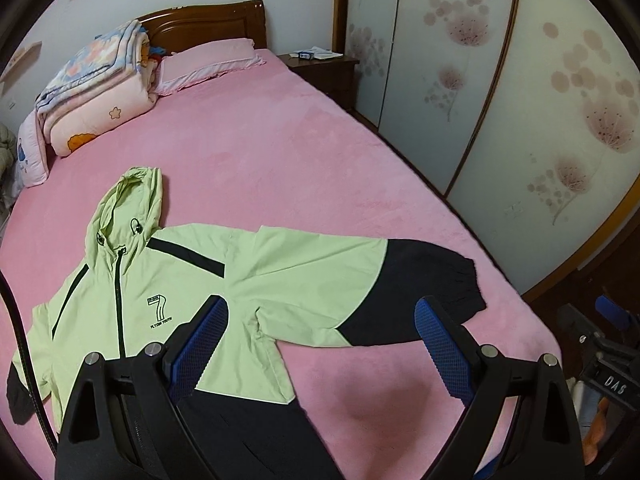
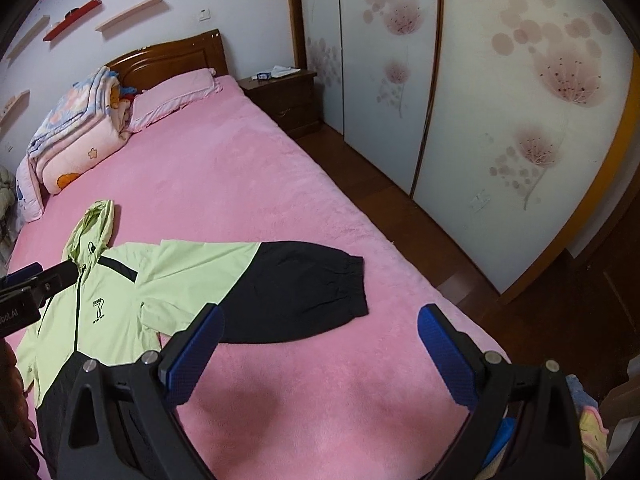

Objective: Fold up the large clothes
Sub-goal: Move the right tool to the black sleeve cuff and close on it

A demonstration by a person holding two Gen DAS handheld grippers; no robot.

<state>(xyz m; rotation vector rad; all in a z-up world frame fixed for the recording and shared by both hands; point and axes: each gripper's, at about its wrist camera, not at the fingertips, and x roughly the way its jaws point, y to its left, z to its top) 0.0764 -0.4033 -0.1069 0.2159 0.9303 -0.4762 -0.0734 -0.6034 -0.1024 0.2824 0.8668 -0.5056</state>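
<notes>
We're in a bedroom w/ a pink bed [image 1: 320, 152] filling most of both views. The jacket [image 1: 168, 280], light green w/ black panels, lies flat and face up on the near part of the bed, zip closed, hood [image 1: 128, 208] pointing toward the headboard [image 1: 208, 24]. One sleeve [image 2: 288, 284] is spread out toward the wardrobe [image 2: 500, 100] side, its black cuff near the bed edge. We hold the left hand-held gripper [image 1: 320, 340] above the jacket's lower half, fingers spread wide, nothing between them. The right hand-held gripper [image 2: 320, 344] is likewise spread and empty, over bare sheet just beside the sleeve. Farther back: pillow [image 1: 208, 62], folded quilt [image 1: 96, 92], nightstand [image 1: 324, 68] beside the headboard.
</notes>
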